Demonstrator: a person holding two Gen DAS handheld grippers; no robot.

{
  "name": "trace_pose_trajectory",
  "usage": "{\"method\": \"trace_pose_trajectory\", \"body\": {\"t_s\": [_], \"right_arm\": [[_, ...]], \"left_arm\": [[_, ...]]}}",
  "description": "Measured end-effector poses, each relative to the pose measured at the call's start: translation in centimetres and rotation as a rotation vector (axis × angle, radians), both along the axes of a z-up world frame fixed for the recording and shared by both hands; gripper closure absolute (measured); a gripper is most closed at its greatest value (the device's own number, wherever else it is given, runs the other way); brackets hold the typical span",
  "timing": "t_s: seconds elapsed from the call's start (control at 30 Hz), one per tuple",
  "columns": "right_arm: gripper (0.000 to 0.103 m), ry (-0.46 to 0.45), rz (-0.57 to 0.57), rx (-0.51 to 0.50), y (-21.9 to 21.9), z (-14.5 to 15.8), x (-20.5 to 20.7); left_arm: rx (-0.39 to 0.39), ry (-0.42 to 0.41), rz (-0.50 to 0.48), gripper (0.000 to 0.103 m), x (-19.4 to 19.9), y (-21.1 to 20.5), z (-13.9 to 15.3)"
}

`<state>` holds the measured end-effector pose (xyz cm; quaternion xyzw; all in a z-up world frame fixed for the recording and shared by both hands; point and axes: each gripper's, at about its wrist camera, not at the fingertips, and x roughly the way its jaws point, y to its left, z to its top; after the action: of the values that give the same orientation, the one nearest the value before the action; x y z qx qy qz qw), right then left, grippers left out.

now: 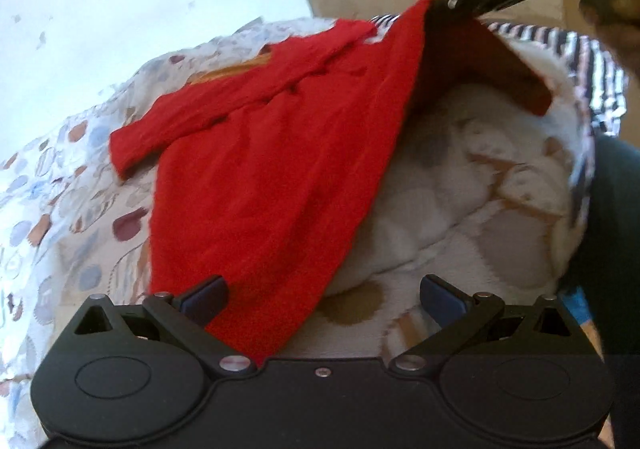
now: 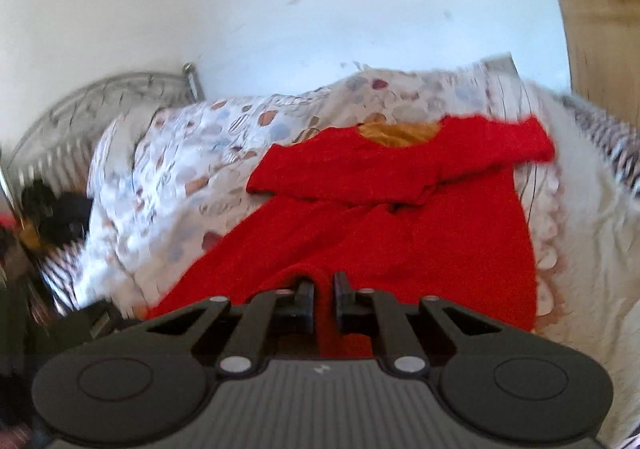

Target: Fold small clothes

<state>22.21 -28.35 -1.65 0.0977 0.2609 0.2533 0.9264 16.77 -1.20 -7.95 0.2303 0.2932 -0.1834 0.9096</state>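
Red knit is what I'm working with: a small top point(image 1: 264, 153) spread on a patterned quilt point(image 1: 60, 185), sleeves crossed over the chest and a yellow lining showing at the neck in my right view. My right claw point(image 2: 322, 289) has its jaws pinched on the hem edge, a fold of red caught between them, and from the left view I can see it hoisting that corner off the bed so the cloth hangs in a slope over a white blanket point(image 1: 460, 209). My left claw point(image 1: 322, 295) stands wide open, with the lower corner of the top draped against its left finger point(image 1: 206, 295) but nothing clamped. I judge I'm mid-fold, bringing the hem up toward the collar. The risk is in that one-sided hold: with only one corner carried, the free corner may drag and twist the fold askew, or tug the tucked sleeves loose. The pinch looks thin too, so a quick sweep could slip the knit out. I'd want the left claw to catch its corner first.
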Motion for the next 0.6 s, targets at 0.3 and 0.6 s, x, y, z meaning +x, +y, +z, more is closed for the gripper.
{"method": "trace_pose_trajectory", "body": {"t_s": [0.3, 0.6], "right_arm": [[0.093, 0.033, -0.013, 0.051, -1.1, -0.3, 1.0], [0.093, -0.006, 0.003, -0.047, -0.3, -0.7, -1.5]], "left_arm": [[0.034, -0.045, 0.129, 0.024, 1.5, 3.4, 0.7], [-0.024, -0.095, 0.16, 0.087, 0.5, 6.5, 2.1]]}}
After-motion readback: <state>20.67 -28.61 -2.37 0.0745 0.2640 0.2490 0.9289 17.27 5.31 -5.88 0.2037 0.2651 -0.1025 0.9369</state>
